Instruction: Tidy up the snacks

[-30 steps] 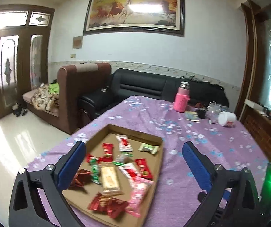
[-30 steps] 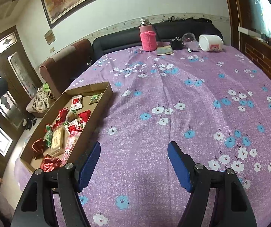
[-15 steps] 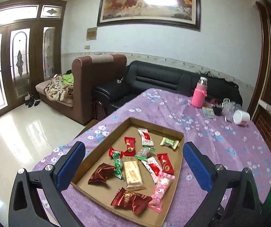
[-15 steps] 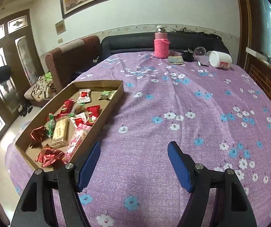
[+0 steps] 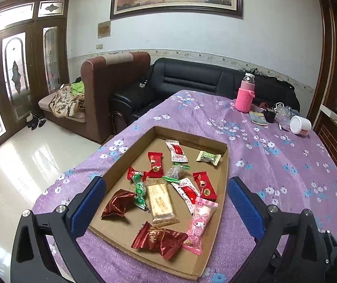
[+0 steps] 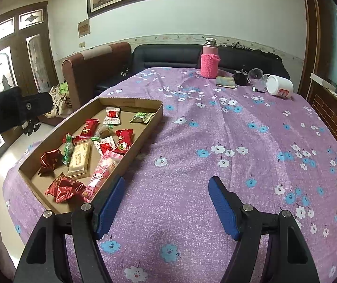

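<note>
A shallow cardboard tray [image 5: 223, 184] holds several wrapped snacks: a beige cracker bar [image 5: 160, 202], a pink character packet [image 5: 200, 224], red packets [image 5: 159, 239] and a green candy [image 5: 139, 189]. My left gripper [image 5: 166, 202] is open and empty, hovering above the tray's near half. My right gripper [image 6: 166, 202] is open and empty over the purple floral tablecloth [image 6: 239, 141], to the right of the tray [image 6: 144, 139]. The left gripper's body [image 6: 8, 113] shows at the left of the right wrist view.
At the table's far end stand a pink-sleeved bottle [image 6: 209, 62], a tipped white jar [image 6: 280, 86], a small booklet [image 6: 226, 81] and dark small items [image 6: 241, 77]. Brown and black sofas [image 5: 192, 82] lie beyond the table. The table edge drops off at the left to a tiled floor [image 5: 15, 165].
Both grippers have shifted so the tray sits more centred and closer under the left one. Both stay open; no snack has moved.
</note>
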{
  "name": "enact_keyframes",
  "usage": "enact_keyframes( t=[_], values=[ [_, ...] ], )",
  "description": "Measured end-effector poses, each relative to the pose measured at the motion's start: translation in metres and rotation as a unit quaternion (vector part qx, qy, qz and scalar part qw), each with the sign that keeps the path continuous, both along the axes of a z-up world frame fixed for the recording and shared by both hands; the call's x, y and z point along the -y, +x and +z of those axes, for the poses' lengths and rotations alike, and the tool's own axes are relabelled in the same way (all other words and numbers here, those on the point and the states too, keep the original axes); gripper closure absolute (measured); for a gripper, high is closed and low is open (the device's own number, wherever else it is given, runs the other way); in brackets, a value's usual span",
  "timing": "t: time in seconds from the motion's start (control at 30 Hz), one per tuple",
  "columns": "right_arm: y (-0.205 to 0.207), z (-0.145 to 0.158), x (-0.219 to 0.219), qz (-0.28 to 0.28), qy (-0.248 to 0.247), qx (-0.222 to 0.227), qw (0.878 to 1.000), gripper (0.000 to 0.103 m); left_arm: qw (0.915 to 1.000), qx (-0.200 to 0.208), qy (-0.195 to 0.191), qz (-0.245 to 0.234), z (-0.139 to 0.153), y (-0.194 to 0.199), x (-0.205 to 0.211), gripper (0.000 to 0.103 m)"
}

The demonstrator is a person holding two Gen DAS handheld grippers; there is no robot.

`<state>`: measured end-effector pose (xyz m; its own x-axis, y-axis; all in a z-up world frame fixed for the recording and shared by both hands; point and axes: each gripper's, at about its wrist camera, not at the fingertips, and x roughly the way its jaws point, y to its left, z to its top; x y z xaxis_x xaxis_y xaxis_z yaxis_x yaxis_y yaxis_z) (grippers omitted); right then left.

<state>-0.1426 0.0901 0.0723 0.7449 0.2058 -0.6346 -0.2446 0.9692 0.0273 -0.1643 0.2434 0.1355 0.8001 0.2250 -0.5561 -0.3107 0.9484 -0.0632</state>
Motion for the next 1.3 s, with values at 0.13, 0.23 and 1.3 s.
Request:
enact_keyframes(
  t=[0.13,0.23,1.3],
  values=[
    [0.001,-0.001,0.0,0.0,0.001,-0.003,1.0,0.025,1.0,-0.006,0.0,-0.004,-0.002,0.003,0.002,0.0],
    [0.002,-0.002,0.001,0.0,0.002,-0.005,1.0,0.025,0.9999,-0.01,-0.001,-0.006,-0.004,0.004,0.003,0.0],
    [0.001,-0.007,0.004,-0.001,0.004,-0.009,1.0,0.024,0.9998,-0.017,0.001,-0.009,-0.009,0.006,0.012,0.0]
  ],
)
